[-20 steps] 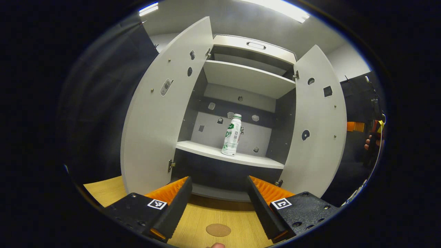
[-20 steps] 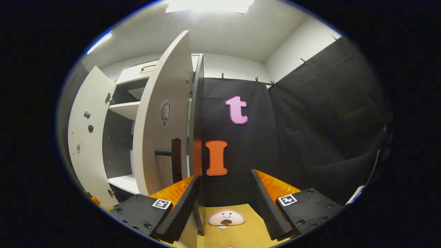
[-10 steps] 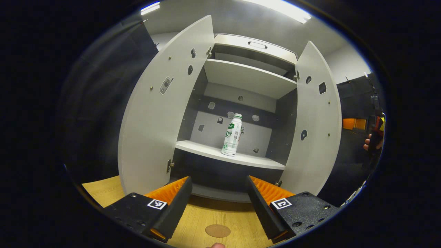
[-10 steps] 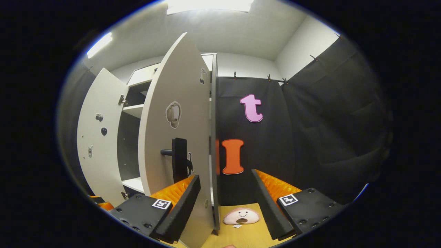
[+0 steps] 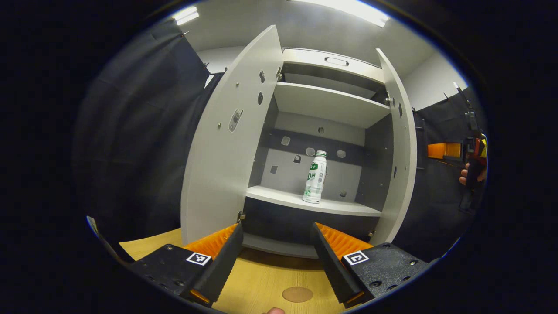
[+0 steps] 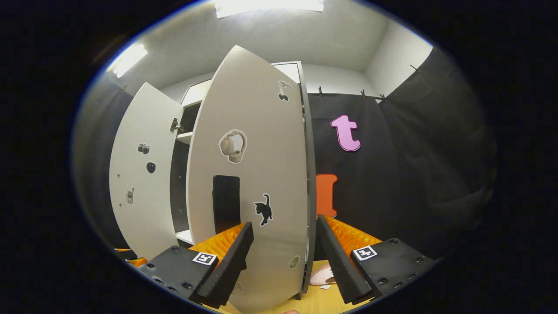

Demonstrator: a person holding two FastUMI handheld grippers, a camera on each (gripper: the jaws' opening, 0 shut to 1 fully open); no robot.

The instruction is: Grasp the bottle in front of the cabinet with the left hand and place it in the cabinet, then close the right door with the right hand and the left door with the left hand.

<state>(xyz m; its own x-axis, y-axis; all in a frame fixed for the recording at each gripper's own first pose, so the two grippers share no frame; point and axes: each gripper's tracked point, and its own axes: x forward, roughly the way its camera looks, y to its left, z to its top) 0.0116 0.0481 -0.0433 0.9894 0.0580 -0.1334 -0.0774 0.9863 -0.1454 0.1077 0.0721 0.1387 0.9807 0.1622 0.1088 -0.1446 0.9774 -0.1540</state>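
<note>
A white bottle point(image 5: 314, 177) with green print stands upright on the cabinet's point(image 5: 331, 104) lower shelf, right of its middle. My left gripper point(image 5: 277, 255) is open, empty and held low in front of the cabinet, well short of the shelf. The left door point(image 5: 226, 148) stands wide open. The right door point(image 5: 402, 148) is swung partway in and shows nearly edge-on in the left gripper view. In the right gripper view my right gripper point(image 6: 285, 257) is open, close against the outer face of the right door point(image 6: 257, 174), beside its dark handle point(image 6: 226, 203).
A wooden tabletop point(image 5: 270, 279) carries the cabinet and a round cork coaster point(image 5: 297, 294). A pink plush face point(image 6: 321, 275) lies on the table right of the right door. A hand point(image 5: 468, 174) holding the other gripper shows at the far right.
The right door has swung further toward shut, turning its outer face to the right gripper. The left gripper's view has shifted, with the bottle still on the shelf.
</note>
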